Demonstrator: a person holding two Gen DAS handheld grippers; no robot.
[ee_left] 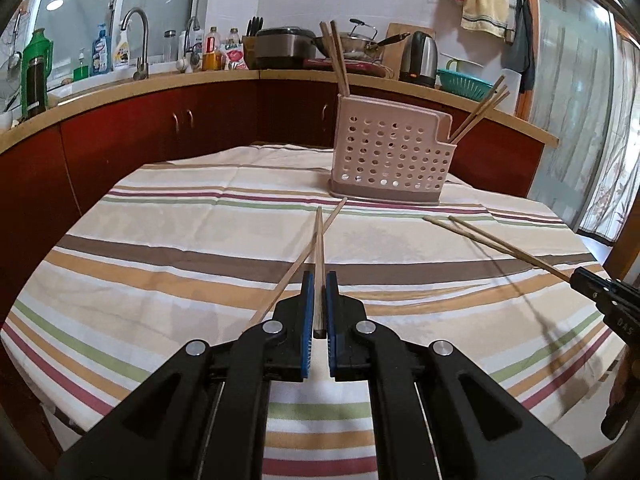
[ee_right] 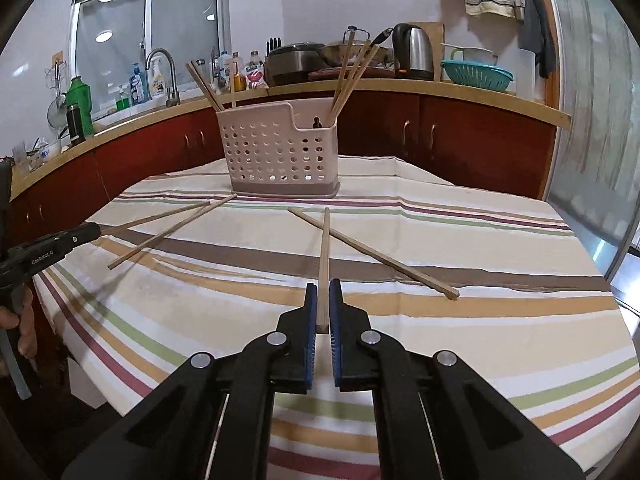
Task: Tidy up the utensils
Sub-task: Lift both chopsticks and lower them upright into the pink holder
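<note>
Clearly, in the left wrist view, the left hand-held gripper (ee_left: 319,280) is clamped on one wooden chopstick (ee_left: 319,240), its blue pads pressed to the thick end so the shaft runs straight ahead toward the pink perforated holder (ee_left: 386,158). A second loose chopstick (ee_left: 304,258) crosses under it on the striped tablecloth (ee_left: 160,248) that covers the desk. Chopsticks already stand in the holder's compartments, some at its back left and some leaning out at its right. Off to the right, the other hand-held gripper shows at the frame edge with a chopstick reaching out from it.

From the right wrist view, the right hand-held gripper (ee_right: 323,286) is likewise closed on a chopstick (ee_right: 325,256) by its blunt end, pointing at the holder (ee_right: 280,152). Another chopstick (ee_right: 372,252) lies crossed beneath it, and two more lie to the left near the left hand-held gripper (ee_right: 86,234).

These sticks look light, stiff and smooth, so they would likely pivot or slip in a loose pinch. Gripping near the thick end, as now, seems sound; the tip should be lowered into a compartment.
</note>
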